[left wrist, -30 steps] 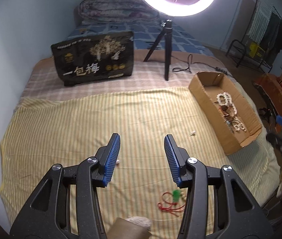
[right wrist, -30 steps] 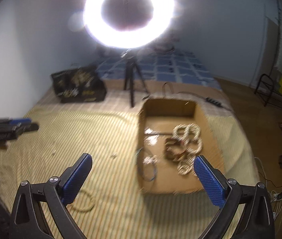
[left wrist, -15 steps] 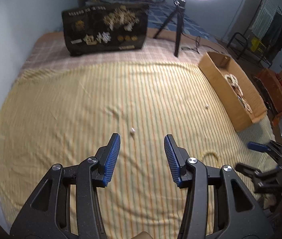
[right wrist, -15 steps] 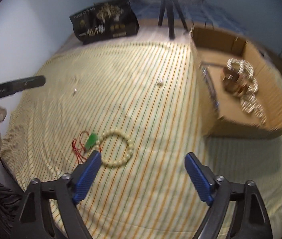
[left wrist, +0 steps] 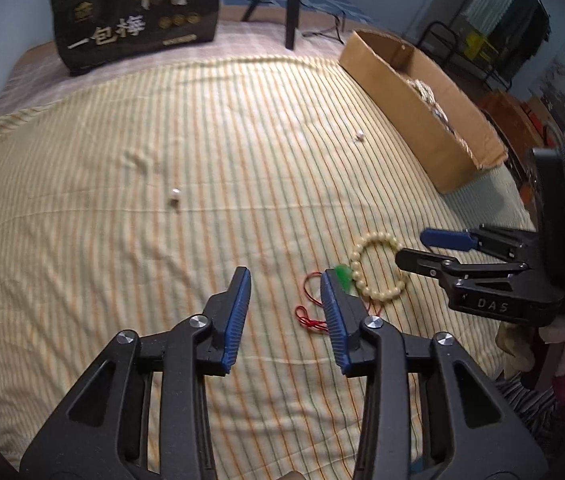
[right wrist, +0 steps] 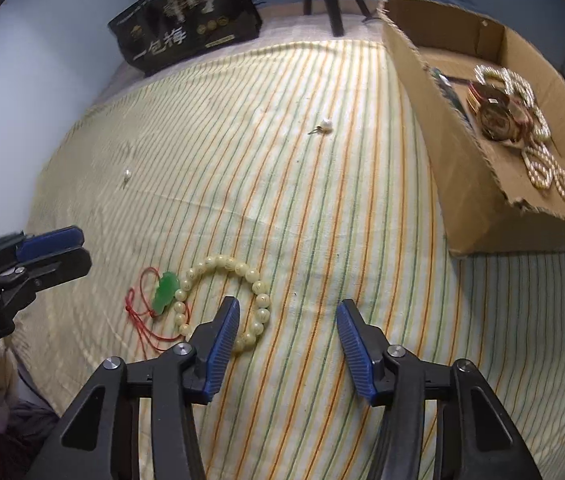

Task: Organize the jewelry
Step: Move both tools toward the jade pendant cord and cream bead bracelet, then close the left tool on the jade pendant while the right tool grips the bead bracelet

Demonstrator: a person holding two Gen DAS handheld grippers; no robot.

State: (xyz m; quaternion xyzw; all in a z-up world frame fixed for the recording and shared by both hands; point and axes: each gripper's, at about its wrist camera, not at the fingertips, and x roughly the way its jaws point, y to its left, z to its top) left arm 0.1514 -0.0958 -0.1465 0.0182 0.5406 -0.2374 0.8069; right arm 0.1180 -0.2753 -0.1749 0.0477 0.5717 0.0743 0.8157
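The task looks partly done: several pearl-like and gold-toned bracelets (right wrist: pixel 518 116) already lie in the open brown cardboard box (right wrist: pixel 470 184) at the right of the bed's yellow striped sheet (right wrist: pixel 282 160). Left on the sheet are a cream beaded bracelet (right wrist: pixel 238 276), a green pendant on a red cord (right wrist: pixel 164 292) touching it, and two small white pearl-like pieces (right wrist: pixel 325 124) (right wrist: pixel 127 174) lying well apart farther out. The right gripper (right wrist: pixel 288 340) hangs released and empty over the near edge of the beaded bracelet, which seems the next pick; the left gripper (left wrist: pixel 284 312) is likewise spread, grasping nothing, just beside the cord. The gripper's finger hides part of the bracelet's ring, the small pieces are too small to identify, and the box wall hides most of its contents from the left view.
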